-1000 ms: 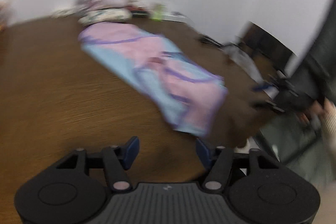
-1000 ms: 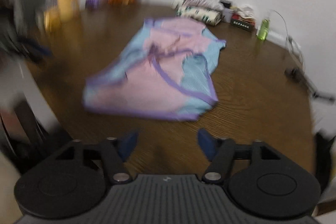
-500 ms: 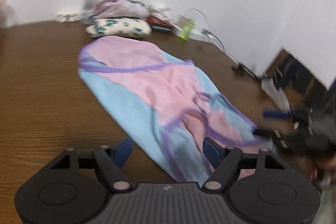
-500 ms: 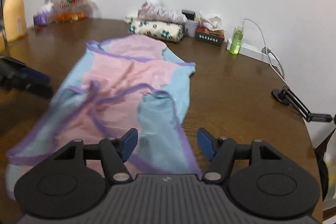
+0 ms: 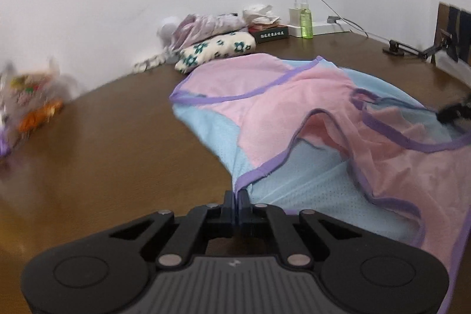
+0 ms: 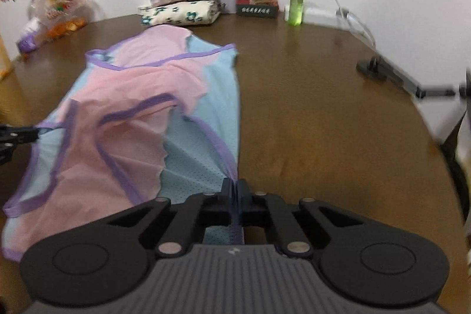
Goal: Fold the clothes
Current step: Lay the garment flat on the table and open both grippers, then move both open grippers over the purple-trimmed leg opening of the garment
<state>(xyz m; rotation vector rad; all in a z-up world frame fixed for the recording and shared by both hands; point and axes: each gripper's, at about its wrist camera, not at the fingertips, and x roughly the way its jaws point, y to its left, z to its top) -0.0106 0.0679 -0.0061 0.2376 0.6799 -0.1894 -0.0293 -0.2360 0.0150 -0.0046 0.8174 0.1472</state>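
**Both near corners pinched: carry them evenly to the far hem**

The pink and blue garment [image 5: 294, 108] lies lengthwise on the brown table [image 5: 117, 137], its far end close to the folded clothes [image 6: 179, 12] by the wall. The near end is wrinkled and partly raised from the wood.

The left gripper [image 5: 238, 197] has its fingers pressed together on the near left corner, where the purple trim meets the blue mesh. The right gripper [image 6: 235, 189] is closed in the same way on the near right edge, and a strip of blue cloth passes between its fingers. In each view the other gripper shows only as a dark shape at the side.

Judging from this, the step in hand is a fold of the near end over toward the far end. To do it well:

- Keep both pinches firm. The mesh looks thin and slippery, so a loose hold may drop one corner.
- Lift both corners to the same height and keep the edge between them tight, so the loose pink layer [image 6: 123, 114] does not bunch under the fold.
- Move them forward together and parallel, otherwise the fold line will go slanted.
- Lay the corners down on the far purple hem [image 5: 235, 97] without pushing into the folded pile, and release only when the cloth rests flat.
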